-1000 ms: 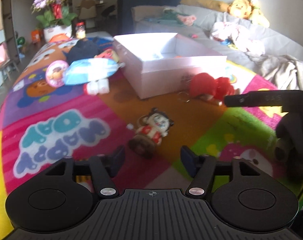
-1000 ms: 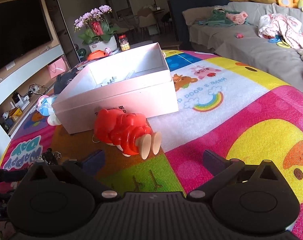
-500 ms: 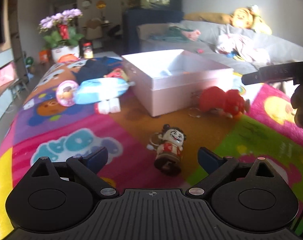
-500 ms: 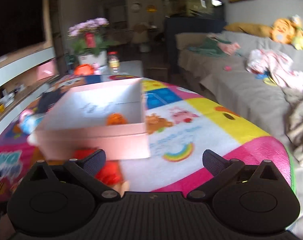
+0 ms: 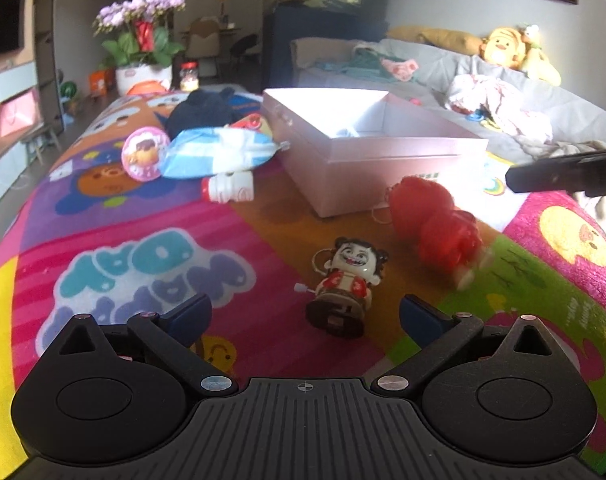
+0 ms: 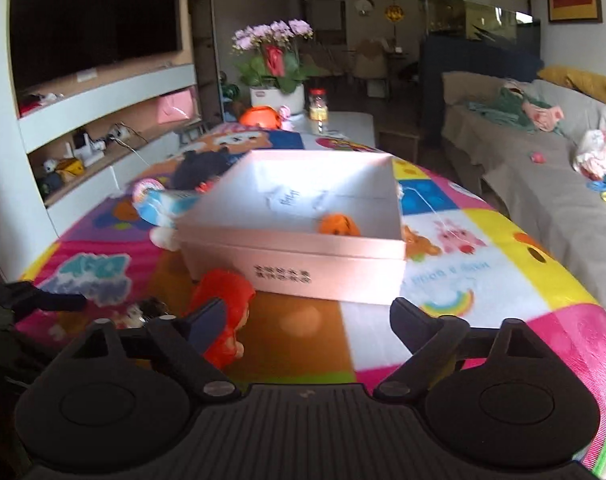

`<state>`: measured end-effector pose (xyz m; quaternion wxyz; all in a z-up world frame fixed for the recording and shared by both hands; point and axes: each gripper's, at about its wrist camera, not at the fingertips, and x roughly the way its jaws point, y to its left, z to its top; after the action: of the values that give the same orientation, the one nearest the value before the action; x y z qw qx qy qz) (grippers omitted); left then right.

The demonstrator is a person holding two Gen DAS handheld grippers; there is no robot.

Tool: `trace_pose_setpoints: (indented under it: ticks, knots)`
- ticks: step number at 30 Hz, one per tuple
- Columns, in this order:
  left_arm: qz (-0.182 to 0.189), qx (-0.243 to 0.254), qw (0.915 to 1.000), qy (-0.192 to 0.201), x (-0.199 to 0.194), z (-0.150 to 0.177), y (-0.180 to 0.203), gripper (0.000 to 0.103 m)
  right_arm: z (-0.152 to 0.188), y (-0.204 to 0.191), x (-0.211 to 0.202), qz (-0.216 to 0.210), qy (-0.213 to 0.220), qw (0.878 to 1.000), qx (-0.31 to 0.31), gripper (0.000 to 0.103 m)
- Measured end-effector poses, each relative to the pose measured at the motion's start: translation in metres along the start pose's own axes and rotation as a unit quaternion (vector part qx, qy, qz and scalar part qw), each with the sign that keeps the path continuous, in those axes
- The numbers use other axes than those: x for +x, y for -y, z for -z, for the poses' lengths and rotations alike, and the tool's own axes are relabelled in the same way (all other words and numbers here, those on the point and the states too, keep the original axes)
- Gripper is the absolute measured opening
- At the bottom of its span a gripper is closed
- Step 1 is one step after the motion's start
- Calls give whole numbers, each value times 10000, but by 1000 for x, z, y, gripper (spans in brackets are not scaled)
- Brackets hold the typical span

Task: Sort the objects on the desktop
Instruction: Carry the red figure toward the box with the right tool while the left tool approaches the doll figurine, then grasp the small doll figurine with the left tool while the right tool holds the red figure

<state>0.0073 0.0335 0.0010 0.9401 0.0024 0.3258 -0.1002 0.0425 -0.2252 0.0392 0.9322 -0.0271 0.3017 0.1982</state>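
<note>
- Left wrist view, far left: a soft play mat [image 5: 115,216] with a fuzzy printed surface in pink, purple, yellow and green blocks covers the table.
- A round pink disc toy [image 5: 145,154] leans against a crinkly blue-and-white plastic pouch [image 5: 219,152]; a small white bottle [image 5: 229,192] lies on its side just in front of the pouch.
- The left gripper [image 5: 303,316] hangs low over the mat with its blue-tipped fingers spread wide, holding nothing.
- A glossy hard-plastic wind-up figurine [image 5: 345,284], big-headed and grinning with a red patterned shirt and a dark round base, lies tipped back between the finger lines, just ahead of the tips and nearer the right one.
- A smooth rectangular pale pink cardboard box [image 5: 367,172], lid off, sits behind it in the middle of the mat.
- A fuzzy red plush toy [image 5: 435,220] lies in front of the box's near corner, right of the figurine and apart from it.
- Right wrist view, left to right: the red plush [image 6: 223,300] sits partly behind the left finger of the right gripper [image 6: 307,320], whose fingers are likewise spread and empty.
- An orange plush ball [image 6: 339,226] rests inside the box [image 6: 303,260] near its front wall.
</note>
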Motion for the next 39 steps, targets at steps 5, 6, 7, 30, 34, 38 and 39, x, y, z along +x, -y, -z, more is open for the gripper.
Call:
trace_pose_setpoints:
  ticks: [5,6,7,30,34,38,39]
  knots:
    - [-74,-14,10000,56,-4,2,0,103,-6,-14,33,-560,-452,9967,373,91]
    - [-77,4,10000,61,-4,2,1,103,-7,-19,38,-694,-492,9955,408,91]
    - [-70,17,10000,63,-4,2,1,103,-7,-26,43,-849,-535,9939,455,91]
    - [77,2,10000,-47,0,0,0,103,-2,-8,34,35,-737,9969,272,46]
    - [222,85,9996,-160,5,-11,3,103,7,-5,38,91,-723,9969,291,48]
    - [160,-5,9997,-169,18,-28,9,103,15,-4,33,157,-534,9982,232,58]
    - [58,-7,9998,-180,23,-31,12,103,17,-4,32,173,-511,9983,199,60]
